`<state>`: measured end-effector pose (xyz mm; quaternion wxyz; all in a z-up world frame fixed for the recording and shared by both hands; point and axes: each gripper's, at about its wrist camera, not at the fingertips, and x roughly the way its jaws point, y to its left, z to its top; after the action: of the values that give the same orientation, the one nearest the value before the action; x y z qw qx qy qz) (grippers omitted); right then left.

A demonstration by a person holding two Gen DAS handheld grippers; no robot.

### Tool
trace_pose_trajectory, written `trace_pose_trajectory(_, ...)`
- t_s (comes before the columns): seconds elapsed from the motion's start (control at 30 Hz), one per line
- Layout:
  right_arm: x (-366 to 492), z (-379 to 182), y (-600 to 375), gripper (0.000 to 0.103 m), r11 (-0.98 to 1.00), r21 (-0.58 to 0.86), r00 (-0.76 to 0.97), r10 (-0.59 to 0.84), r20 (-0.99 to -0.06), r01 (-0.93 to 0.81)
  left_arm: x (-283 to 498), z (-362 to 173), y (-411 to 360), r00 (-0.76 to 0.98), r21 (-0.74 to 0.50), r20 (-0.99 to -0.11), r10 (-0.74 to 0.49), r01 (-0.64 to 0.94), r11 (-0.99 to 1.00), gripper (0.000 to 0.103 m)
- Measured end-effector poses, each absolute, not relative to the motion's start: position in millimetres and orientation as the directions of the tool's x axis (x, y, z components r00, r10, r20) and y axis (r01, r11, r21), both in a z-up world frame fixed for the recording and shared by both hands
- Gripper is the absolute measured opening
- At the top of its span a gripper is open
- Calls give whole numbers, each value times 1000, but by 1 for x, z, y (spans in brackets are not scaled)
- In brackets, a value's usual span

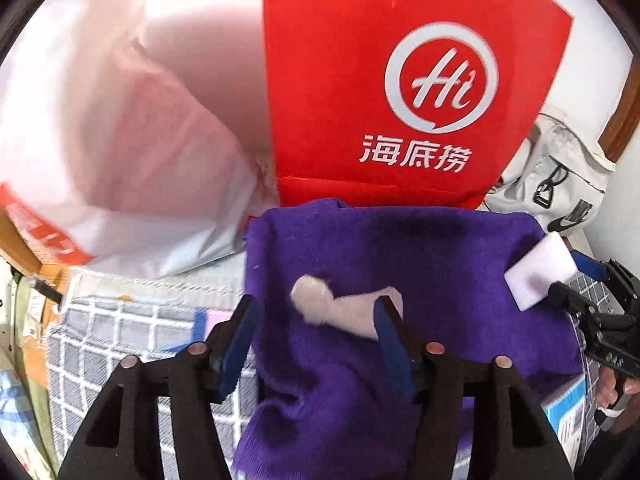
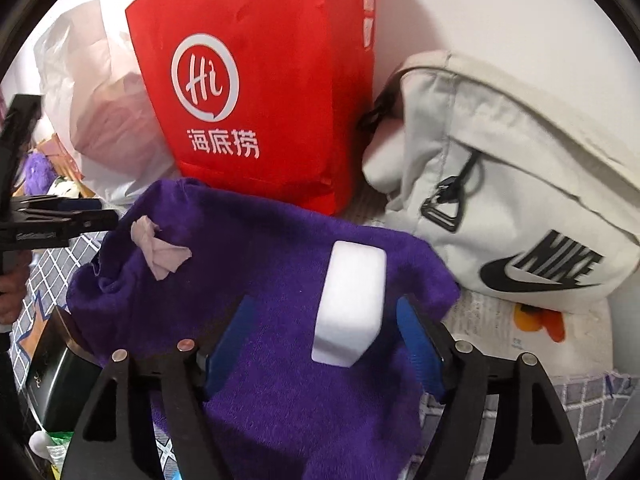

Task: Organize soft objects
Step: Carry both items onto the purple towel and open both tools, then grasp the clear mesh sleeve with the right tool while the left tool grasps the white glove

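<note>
In the left wrist view the white plastic bag [image 1: 120, 128] at upper left is motion-blurred, the red bag [image 1: 360, 80] cut off by the top edge, and the white sponge [image 1: 540, 268] partly hidden at right.

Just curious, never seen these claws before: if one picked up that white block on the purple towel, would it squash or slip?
The white block looks like foam sponge, so probably light and squashy. Its flat sides should grip well. Lying flat on the purple towel, it seems unlikely to roll.

White wall [image 2: 500, 8] behind; checked grey-and-white cover [image 1: 120, 328] underneath; wooden trim [image 1: 624, 112] at right.
</note>
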<state>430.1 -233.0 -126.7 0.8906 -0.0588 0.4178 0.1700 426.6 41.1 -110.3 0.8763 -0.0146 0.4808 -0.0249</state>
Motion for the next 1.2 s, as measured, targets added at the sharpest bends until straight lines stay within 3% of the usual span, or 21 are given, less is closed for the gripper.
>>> trace_pose_trajectory(0.27, 379, -96, -244, 74, 950, 62, 622, 249, -742, -306, 362, -77, 50, 594, -15, -804, -32, 33, 999, 60)
trace_pose_trajectory(0.43, 332, -83, -237, 74, 956, 62, 632, 237, -738, -286, 320, -64, 56, 591, -61, -804, -64, 25, 998, 60)
trace_pose_trajectory(0.57, 292, -86, -219, 74, 949, 48, 594, 235, -770, -312, 277, -68, 58, 578, -72, -812, -75, 28, 997, 60)
trace_pose_trajectory(0.87, 204, -90, -184, 74, 902, 105, 568, 351, -744, -419, 197, -82, 73, 600, -156, -791, -119, -9, 988, 60)
trace_pose_trajectory(1.2, 205, -115, -151, 74, 877, 165, 501, 402, -767, -451, 159, -110, 88, 590, -203, -793, -155, -16, 979, 61)
